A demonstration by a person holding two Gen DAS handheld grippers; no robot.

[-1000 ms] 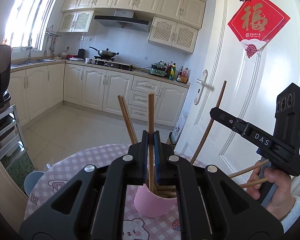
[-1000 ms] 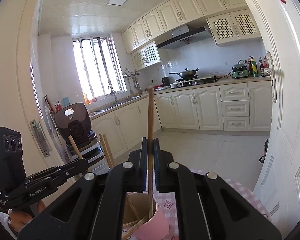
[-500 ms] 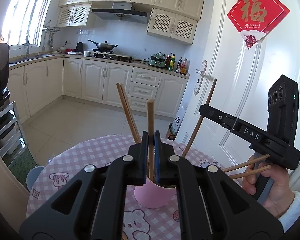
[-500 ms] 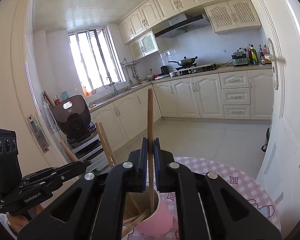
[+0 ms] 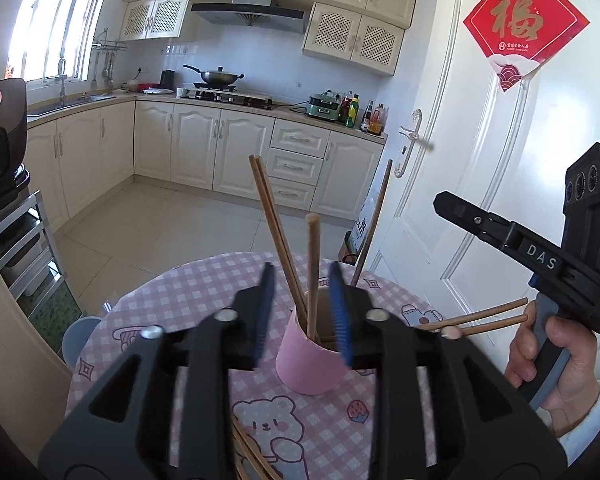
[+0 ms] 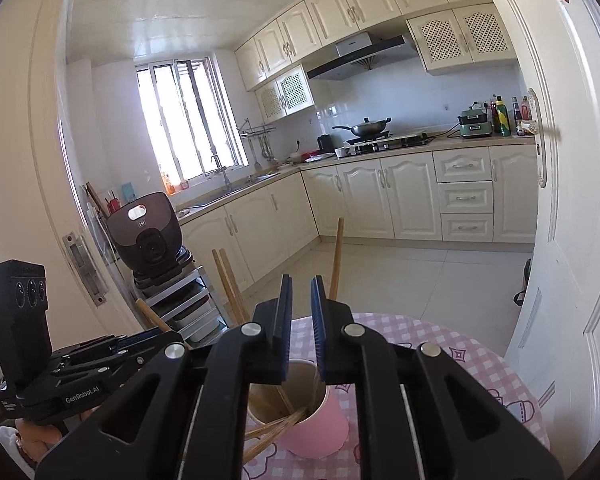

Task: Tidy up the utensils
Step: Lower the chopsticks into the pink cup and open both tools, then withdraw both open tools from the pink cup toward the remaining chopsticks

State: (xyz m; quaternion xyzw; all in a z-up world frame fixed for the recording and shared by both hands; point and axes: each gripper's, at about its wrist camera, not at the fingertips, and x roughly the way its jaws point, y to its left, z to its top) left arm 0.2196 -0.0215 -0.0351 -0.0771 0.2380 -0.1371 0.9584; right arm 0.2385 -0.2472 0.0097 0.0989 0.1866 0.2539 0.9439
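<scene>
A pink cup stands on the pink checked round table and holds several wooden chopsticks. My left gripper is open just above the cup, with one upright chopstick free between its jaws. My right gripper is open and empty above the same cup; a chopstick leans out of the cup behind it. The right gripper also shows in the left wrist view, and the left gripper in the right wrist view.
More chopsticks lie on the table near its front edge, under my left gripper. A white door stands close on the right of the table. A metal rack with a dark appliance stands to the left.
Both grippers have opened and let go of their chopsticks, which have dropped into the pink cup. Both cameras have tilted down toward the cup.
</scene>
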